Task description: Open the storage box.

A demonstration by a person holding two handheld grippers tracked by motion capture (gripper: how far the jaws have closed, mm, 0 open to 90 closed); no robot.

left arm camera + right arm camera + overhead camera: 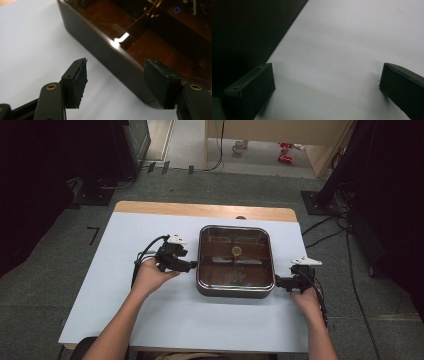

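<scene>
A: High view first. Square pan (pixel 235 292) with a glass lid (pixel 235 257) sits centre frame on the light-blue table (pixel 150 320). Left gripper (pixel 192 265) is at the pan's left rim, right gripper (pixel 278 281) just off its lower-right corner.

B: Handling?

A: My guess: heavy, rigid body, smooth dark wall. Lid is glass, so fragile, probably just resting loose. Small knob (pixel 236 251) at its middle. Grab the pan by its sides, one gripper each, and keep it level or the lid slides.

B: Left gripper view?

A: Pan wall (pixel 100 50) runs diagonally from top left to lower right, brown glass (pixel 155 42) above it. Fingers (pixel 78 82) are half spread and straddle the rounded corner: one out over the table, the other (pixel 160 82) over the lid edge. Gap visible on the near side, so not pinching anything yet. Can't tell if the far one touches the glass.

B: Bad spot?

A: Looks it. A rounded corner plus a slick wall means it could squirt out. A straight stretch of rim would be safer, and not on the glass.

B: Right gripper view?

A: Pan side (pixel 244 32) is a dark mass at upper left, bare table (pixel 342 50) elsewhere. Fingers (pixel 252 90) spread wide, nothing between them, pan beside the gripper rather than inside it. It needs to come around the wall before any lift.
</scene>
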